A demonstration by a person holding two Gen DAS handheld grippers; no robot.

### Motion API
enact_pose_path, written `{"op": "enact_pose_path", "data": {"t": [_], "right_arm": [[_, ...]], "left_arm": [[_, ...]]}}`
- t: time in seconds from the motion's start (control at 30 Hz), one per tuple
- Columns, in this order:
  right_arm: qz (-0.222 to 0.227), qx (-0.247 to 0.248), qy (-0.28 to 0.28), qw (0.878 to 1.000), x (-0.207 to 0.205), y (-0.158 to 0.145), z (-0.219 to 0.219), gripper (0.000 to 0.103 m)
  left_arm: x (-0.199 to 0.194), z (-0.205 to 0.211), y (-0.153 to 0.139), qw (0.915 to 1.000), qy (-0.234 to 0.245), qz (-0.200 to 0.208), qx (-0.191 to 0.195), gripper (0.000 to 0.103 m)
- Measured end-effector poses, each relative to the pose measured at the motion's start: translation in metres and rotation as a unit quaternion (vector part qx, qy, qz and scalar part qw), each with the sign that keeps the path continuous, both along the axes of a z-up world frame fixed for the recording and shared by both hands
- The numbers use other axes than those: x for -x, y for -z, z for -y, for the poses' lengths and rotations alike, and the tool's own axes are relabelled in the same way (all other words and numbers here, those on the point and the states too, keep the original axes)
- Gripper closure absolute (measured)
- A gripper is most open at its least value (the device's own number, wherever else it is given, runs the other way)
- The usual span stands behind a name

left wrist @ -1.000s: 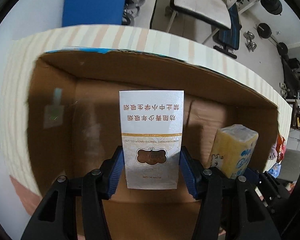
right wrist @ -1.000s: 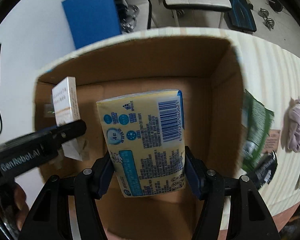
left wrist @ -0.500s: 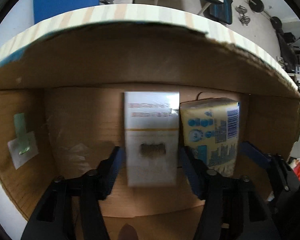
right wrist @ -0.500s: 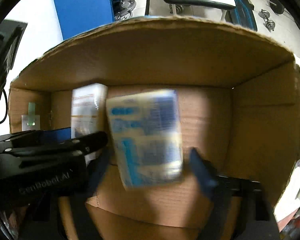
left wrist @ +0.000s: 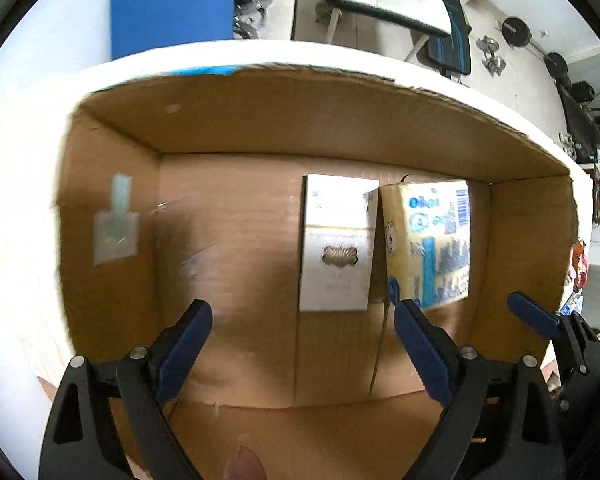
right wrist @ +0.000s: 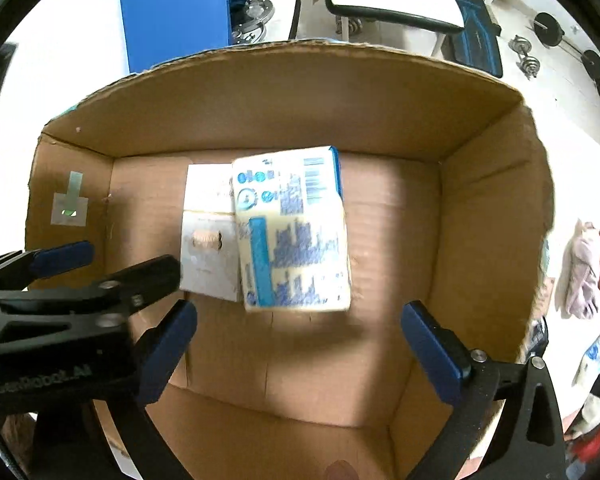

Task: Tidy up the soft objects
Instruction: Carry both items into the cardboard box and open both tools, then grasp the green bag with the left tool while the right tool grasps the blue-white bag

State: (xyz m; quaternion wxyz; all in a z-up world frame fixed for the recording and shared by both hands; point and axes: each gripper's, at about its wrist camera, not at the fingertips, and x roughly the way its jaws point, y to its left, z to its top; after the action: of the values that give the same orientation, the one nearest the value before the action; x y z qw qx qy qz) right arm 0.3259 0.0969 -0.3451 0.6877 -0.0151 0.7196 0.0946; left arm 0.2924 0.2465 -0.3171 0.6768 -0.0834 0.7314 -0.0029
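Right wrist: blurred tissue pack [right wrist: 294, 232] print.

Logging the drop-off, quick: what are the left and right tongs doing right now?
Left tongs: opening, empty; white cardboard packet lies in the box.
Right tongs: opening, empty; yellow tissue pack lies below.

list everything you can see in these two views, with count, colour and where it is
cardboard box: 1, brown, open, under both grippers
white pack: 1, white with a gold emblem, on the box floor
tissue pack: 1, yellow with blue print, on the box floor, right of the white pack and close against it
taped label: 1, pale, on the box's left inner wall
soft items: several, pink, red and others, on the table right of the box
blue panel: 1, blue, beyond the box
dumbbells: a few, grey, on the floor behind
left gripper: 1, black with blue pads, jaws opening, nothing between them
right gripper: 1, same colours, jaws opening, nothing between them
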Motion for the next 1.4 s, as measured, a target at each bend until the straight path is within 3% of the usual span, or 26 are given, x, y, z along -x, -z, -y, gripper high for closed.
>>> {"op": "enact_pose_path", "data": {"t": [0.27,0.4,0.57,0.8,0.97,1.07,1.2,1.4], "right_arm": [[0.048,0.009,0.001,0.999,0.023,-0.054,0.007,0.000],[0.082,0.008,0.004,0.997,0.069,-0.084,0.014,0.000],[0.104,-0.008,0.008,0.995,0.092,-0.109,0.022,0.000],[0.133,-0.064,0.031,0.988,0.125,-0.145,0.053,0.000],[0.174,-0.097,0.069,0.977,0.144,-0.173,0.106,0.000],[0.180,-0.095,0.092,0.975,0.149,-0.182,0.147,0.000],[0.154,-0.090,0.147,0.973,0.152,-0.177,0.224,0.000],[0.116,-0.051,0.240,0.962,0.158,-0.146,0.351,0.000]], "left_arm": [[0.036,-0.008,-0.048,0.9970,-0.011,0.072,-0.026,0.010],[0.059,-0.003,-0.076,0.9935,-0.012,0.108,-0.035,0.010],[0.086,0.003,-0.106,0.9899,-0.012,0.137,-0.032,0.010],[0.102,0.040,-0.149,0.9827,-0.017,0.178,-0.049,0.010],[0.100,0.101,-0.179,0.9770,0.034,0.201,-0.062,0.010],[0.091,0.152,-0.182,0.9731,0.082,0.207,-0.060,0.010],[0.071,0.212,-0.168,0.9725,0.122,0.191,-0.053,0.010],[0.017,0.305,-0.098,0.9656,0.200,0.126,-0.108,0.010]]}}
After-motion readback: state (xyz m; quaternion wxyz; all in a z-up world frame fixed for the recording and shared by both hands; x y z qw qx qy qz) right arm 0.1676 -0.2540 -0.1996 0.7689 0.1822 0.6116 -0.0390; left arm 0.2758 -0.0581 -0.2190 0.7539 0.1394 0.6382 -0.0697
